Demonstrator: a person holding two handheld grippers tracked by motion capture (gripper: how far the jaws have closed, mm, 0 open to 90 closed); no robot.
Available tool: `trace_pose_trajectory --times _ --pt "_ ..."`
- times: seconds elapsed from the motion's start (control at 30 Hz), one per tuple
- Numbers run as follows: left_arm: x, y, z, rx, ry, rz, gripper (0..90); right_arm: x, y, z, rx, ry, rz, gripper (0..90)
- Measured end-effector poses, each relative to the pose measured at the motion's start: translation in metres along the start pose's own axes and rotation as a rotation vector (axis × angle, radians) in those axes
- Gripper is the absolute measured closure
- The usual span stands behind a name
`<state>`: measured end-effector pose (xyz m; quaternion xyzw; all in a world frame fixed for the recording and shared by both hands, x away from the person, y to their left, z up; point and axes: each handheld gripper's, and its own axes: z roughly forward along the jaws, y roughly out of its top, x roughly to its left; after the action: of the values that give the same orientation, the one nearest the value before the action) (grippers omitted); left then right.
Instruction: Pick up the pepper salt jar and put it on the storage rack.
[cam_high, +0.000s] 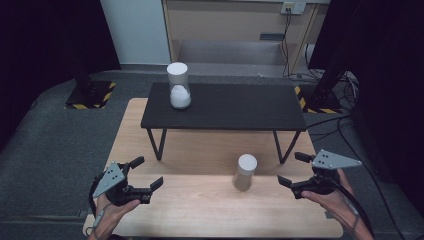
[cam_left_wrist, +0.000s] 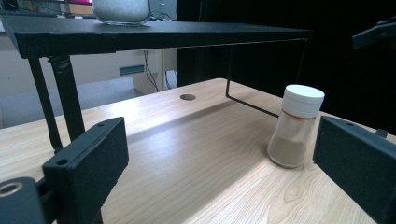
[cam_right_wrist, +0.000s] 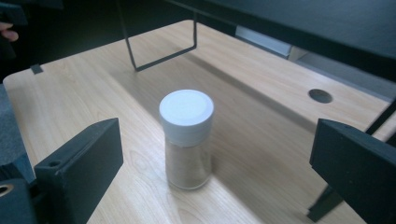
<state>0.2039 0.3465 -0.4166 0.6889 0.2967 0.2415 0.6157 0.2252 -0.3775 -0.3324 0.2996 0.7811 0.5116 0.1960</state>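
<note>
A light wooden desk (cam_high: 200, 210) carries a low black shelf (cam_high: 225, 107) on thin metal legs. On the shelf's left end stands a tall clear jar (cam_high: 178, 85) with a white lid, part full of white grains. In front of the shelf, on the desk, a small spice jar (cam_high: 245, 172) with a white cap stands upright. The left gripper (cam_high: 145, 176) and right gripper (cam_high: 294, 169) flank it, each well apart from it, jaws spread wide, holding and touching nothing.
</note>
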Motion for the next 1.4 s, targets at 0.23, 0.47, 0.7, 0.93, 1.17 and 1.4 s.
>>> trace_pose_trajectory --times 0.23,0.47,0.7,0.93,1.17,1.4 --pt "0.000 0.000 0.000 0.002 -0.002 0.001 2.2 0.000 -0.001 0.023 0.022 0.024 -0.003 3.1" --pt "0.000 0.001 0.000 0.004 -0.003 0.004 2.2 -0.001 -0.001 0.039 0.040 0.033 -0.009 3.1" --pt "0.000 0.001 -0.001 0.003 -0.002 0.002 2.2 0.000 0.000 0.058 0.061 0.045 -0.009 3.4" --pt "0.000 0.001 -0.001 0.007 -0.003 0.005 2.3 0.002 -0.001 0.077 0.066 0.052 -0.011 4.1" --pt "0.001 0.001 -0.001 0.013 -0.003 0.008 2.4 0.004 -0.001 0.096 0.092 0.052 -0.012 5.1" --pt "0.000 0.001 -0.002 0.014 -0.002 0.008 2.4 0.003 -0.001 0.111 0.097 0.056 -0.004 6.4"
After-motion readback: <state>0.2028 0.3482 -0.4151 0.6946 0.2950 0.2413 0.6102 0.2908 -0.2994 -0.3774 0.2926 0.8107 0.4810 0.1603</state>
